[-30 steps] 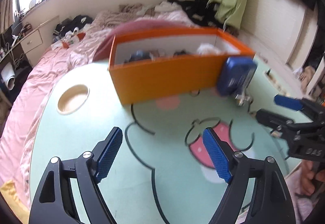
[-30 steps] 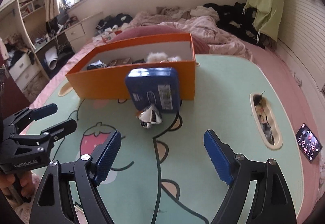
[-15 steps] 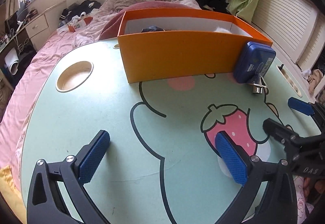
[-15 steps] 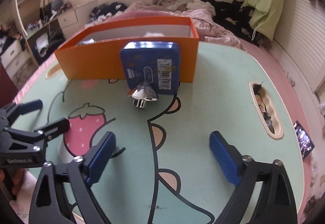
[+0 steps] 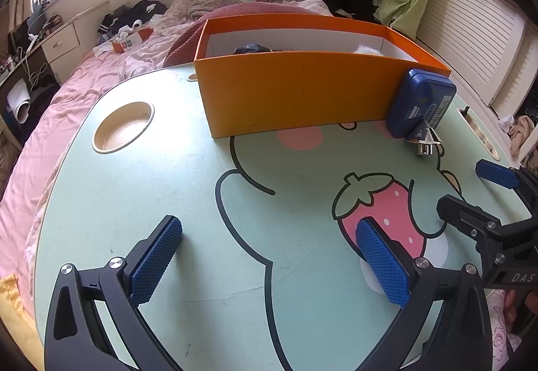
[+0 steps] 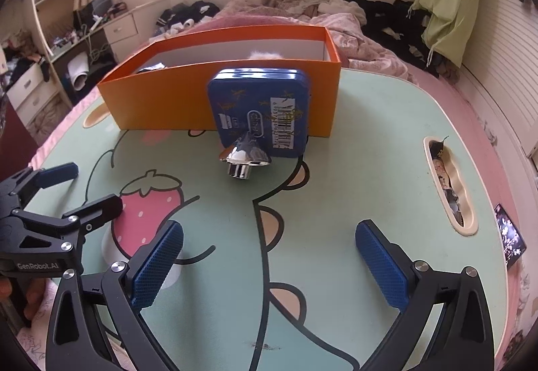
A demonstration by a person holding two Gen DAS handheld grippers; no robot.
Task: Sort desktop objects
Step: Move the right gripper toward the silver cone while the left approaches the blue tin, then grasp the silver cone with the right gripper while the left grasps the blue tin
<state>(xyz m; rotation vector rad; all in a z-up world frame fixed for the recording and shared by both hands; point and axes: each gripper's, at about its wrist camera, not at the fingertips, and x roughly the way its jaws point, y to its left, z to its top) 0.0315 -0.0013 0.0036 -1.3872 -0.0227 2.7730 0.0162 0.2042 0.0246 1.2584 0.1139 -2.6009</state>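
Claws [image 6: 269, 265] gape; blue tin [image 6: 260, 112] leans upright against orange box [image 6: 168, 102].

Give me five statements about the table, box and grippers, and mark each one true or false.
1. The blue tin leans against the orange box. True.
2. The silver knob lies inside the box. False: it lies on the table, in front of the tin.
3. The left gripper holds the tin. False: it is open and empty.
4. The right gripper is open. True.
5. The box is empty. False: some items show inside.
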